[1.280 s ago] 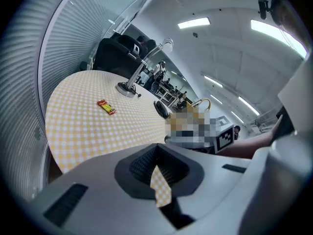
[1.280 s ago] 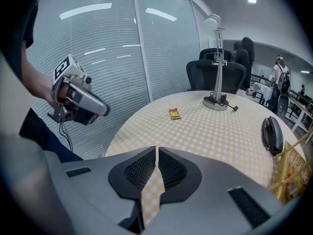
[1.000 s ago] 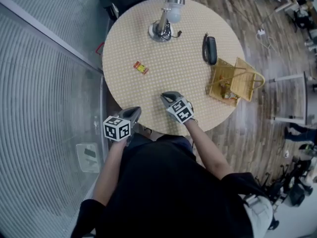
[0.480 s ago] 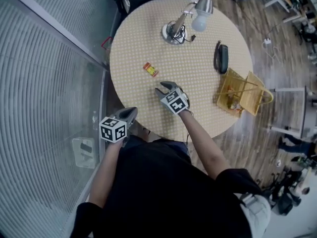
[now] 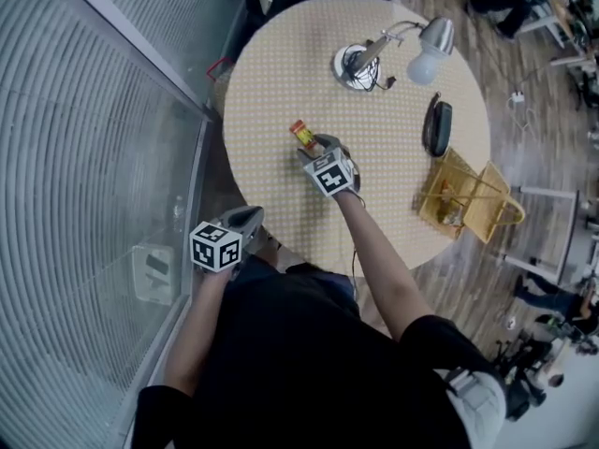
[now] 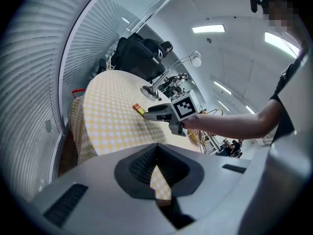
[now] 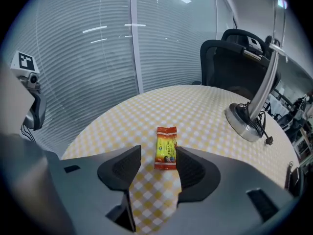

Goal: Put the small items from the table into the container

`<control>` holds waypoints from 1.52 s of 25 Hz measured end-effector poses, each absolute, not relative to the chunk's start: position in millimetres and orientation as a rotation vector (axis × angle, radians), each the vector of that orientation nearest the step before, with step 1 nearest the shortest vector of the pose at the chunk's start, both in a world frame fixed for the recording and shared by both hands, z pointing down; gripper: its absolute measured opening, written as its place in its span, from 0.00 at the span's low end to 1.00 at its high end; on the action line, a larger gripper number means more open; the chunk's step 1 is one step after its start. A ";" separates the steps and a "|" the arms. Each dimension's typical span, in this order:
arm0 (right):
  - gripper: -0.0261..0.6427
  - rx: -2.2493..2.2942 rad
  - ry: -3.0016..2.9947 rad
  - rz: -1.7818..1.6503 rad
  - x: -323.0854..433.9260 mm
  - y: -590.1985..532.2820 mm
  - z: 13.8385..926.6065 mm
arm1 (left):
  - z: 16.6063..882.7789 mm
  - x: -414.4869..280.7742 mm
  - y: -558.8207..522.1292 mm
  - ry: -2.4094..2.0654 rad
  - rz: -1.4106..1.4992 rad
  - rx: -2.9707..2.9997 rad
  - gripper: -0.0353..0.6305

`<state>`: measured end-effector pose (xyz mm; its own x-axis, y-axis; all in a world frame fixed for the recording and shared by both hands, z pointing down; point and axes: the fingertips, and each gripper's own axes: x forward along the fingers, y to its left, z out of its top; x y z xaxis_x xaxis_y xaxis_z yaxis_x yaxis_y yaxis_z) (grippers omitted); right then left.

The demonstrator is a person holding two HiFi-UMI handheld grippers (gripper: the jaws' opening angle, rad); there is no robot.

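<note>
Between the right tool's [image 5: 316, 145] opening jaws the packet [image 7: 166, 154] lies on the table [image 5: 281, 82], not yet gripped. Well off to that tool's right, the basket [image 5: 487, 215] seems to hold something already. Left tool [image 6: 157, 153] hangs closed, empty.

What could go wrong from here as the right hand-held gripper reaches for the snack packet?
The right hand-held gripper is opening its jaws, with the flat snack packet between their tips, off-centre near one pad. Closing may nudge it aside or skid over it. The basket sits at the table edge, so a loosely pinched packet could fall short of it.
</note>
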<state>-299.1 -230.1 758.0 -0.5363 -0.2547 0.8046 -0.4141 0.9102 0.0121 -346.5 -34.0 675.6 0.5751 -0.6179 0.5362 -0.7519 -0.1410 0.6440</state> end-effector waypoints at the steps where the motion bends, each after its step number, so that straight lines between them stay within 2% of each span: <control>1: 0.37 0.477 -2.152 0.216 -300.0 -232.5 760.7 | 677.4 -346.8 -32.1 -1.109 0.175 1.835 0.06; 14: 0.37 0.440 -2.083 0.196 -303.8 -249.1 777.7 | 690.6 -334.4 -31.4 -1.049 0.147 1.796 0.06; 20: 0.25 0.406 -2.092 0.156 -305.6 -245.3 774.4 | 688.3 -326.8 -37.7 -1.047 0.138 1.797 0.06; 25: 0.21 0.397 -2.105 0.133 -306.3 -245.6 768.6 | 683.7 -325.6 -42.9 -1.053 0.138 1.807 0.06; 27: 0.12 0.394 -2.115 0.095 -307.4 -247.7 762.3 | 683.0 -325.9 -43.5 -1.058 0.143 1.811 0.06; 38: 0.10 0.435 -2.131 0.100 -289.3 -245.2 748.1 | 676.1 -318.8 -41.9 -1.052 0.162 1.841 0.06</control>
